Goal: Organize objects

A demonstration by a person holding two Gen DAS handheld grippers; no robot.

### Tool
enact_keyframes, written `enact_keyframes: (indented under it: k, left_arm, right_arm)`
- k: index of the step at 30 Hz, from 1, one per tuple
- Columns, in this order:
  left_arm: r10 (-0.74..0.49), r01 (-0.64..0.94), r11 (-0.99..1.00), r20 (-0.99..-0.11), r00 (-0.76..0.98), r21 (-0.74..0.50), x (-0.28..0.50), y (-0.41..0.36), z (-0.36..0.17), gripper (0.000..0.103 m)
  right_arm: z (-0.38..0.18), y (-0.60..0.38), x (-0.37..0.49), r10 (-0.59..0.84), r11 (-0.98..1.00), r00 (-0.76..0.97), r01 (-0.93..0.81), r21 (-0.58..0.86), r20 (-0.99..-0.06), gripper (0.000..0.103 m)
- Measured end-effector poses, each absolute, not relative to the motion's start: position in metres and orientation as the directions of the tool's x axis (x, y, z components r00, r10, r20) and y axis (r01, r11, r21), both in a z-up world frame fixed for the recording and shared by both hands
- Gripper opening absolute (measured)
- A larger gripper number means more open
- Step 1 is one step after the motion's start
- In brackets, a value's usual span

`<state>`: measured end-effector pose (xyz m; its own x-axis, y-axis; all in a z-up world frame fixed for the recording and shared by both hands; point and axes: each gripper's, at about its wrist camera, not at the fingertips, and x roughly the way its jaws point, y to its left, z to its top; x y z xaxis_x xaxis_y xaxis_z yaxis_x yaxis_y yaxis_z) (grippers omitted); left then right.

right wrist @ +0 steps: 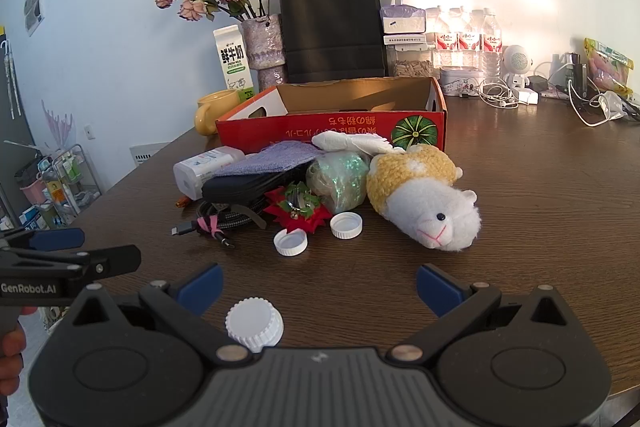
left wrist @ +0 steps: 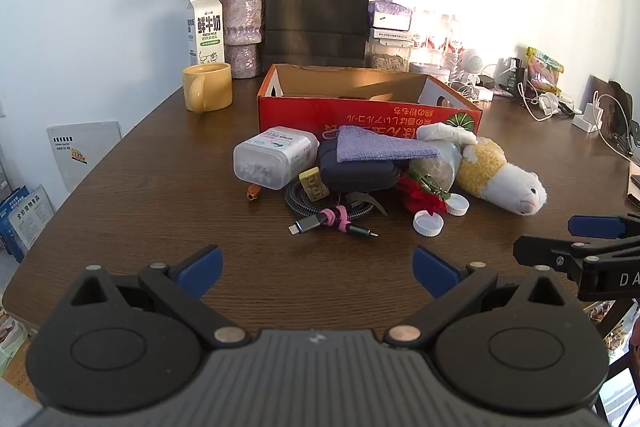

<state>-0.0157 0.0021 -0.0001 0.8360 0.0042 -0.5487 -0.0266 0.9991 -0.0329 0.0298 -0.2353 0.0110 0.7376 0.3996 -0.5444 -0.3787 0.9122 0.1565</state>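
A pile lies in front of an open red cardboard box point(left wrist: 360, 113) point(right wrist: 332, 131): a clear plastic container point(left wrist: 274, 157), a purple cloth point(left wrist: 378, 149) on a dark zip case point(left wrist: 360, 173), a coiled cable point(left wrist: 332, 217), a red flower ornament point(right wrist: 298, 207), two white caps point(left wrist: 429, 223) point(right wrist: 346, 225), and a plush sheep point(left wrist: 500, 173) point(right wrist: 424, 201). A third white cap point(right wrist: 255, 323) lies under my right gripper. My left gripper point(left wrist: 318, 273) is open and empty, short of the pile. My right gripper point(right wrist: 320, 287) is open and empty, near the sheep.
At the back stand a yellow mug point(left wrist: 208, 87), a milk carton point(left wrist: 206, 29), a vase of dried roses point(left wrist: 242, 31), a black paper bag point(left wrist: 318, 13), water bottles point(right wrist: 466, 39) and tangled chargers point(right wrist: 592, 103). The table's left edge point(left wrist: 80, 187) drops to floor clutter.
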Motion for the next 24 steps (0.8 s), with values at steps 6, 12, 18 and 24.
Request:
enact_keyframes:
  k: [6,12,18,24]
  left_arm:
    - [0.004,-0.027,0.999,-0.549,0.836,-0.033,-0.0156,0.0020,-0.0001,0.103]
    - [0.005,-0.028,0.999,-0.549,0.836,-0.034,-0.0158,0.0022,0.0001,0.103]
    - [0.005,-0.028,0.999,-0.549,0.836,-0.034,-0.0160,0.0022,0.0002,0.103]
    - [0.003,-0.028,0.999,-0.546,0.838,-0.037,-0.0169,0.0023,0.0011,0.103]
  right_arm:
    - [0.0109,-0.2351,0.0297,0.399,0.913,0.738,-0.378,0.156,-0.545,0.103]
    - [0.0109,-0.2351,0.0298,0.399,0.912,0.738,-0.379,0.157,-0.544,0.103]
    - [0.0107,-0.2350,0.0296,0.399,0.912,0.738,-0.378,0.156,-0.544,0.103]
    - [0.0109,-0.2347,0.0299,0.400,0.912,0.737,-0.378,0.157,-0.544,0.103]
